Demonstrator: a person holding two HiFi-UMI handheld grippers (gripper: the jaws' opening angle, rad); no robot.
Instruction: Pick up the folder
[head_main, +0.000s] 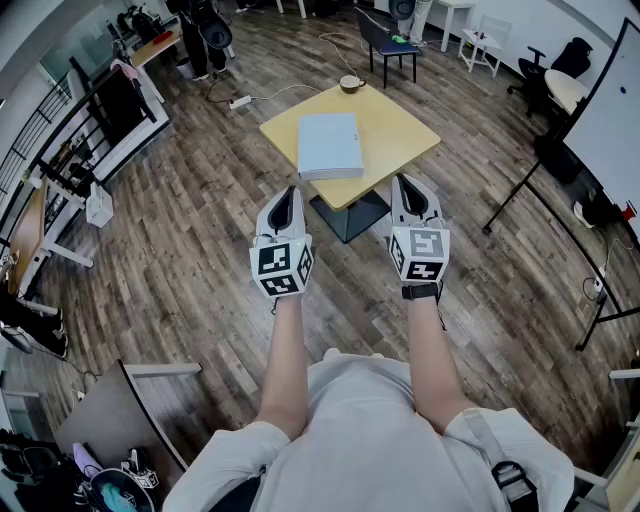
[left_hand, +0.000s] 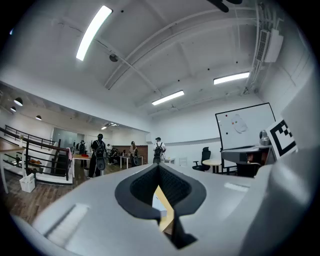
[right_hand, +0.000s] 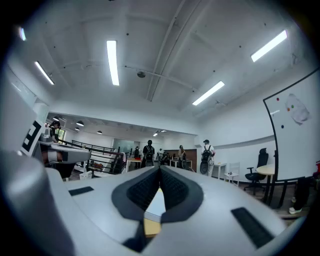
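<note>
At the far left stands one black rail (head_main: 95, 120), on the wood floor (head_main: 190, 250). Next comes the left gripper (head_main: 290, 191), held level on a bare forearm. Its two jaws are pressed together with nothing between them, and one marker cube (head_main: 281, 268) sits at its rear.

Ahead, between the two grippers and a little beyond their tips, is one square yellow table (head_main: 400, 125). One folder (head_main: 330, 145) – pale, closed, lying flat – rests on the near half of the top, its near edge just by the table's near edge. Neither gripper touches it. One small bowl (head_main: 351, 83) sits at the table's far corner, well apart from the folder.

The right gripper (head_main: 403, 181) is level too, jaws closed on nothing, with its own single cube (head_main: 418, 252) and one dark watch (head_main: 421, 291) on the wrist behind it. Through the slit below each pair of jaws, both gripper views show a sliver of the folder and table.

At the far right leans one whiteboard (head_main: 610, 110) on a black stand.
</note>
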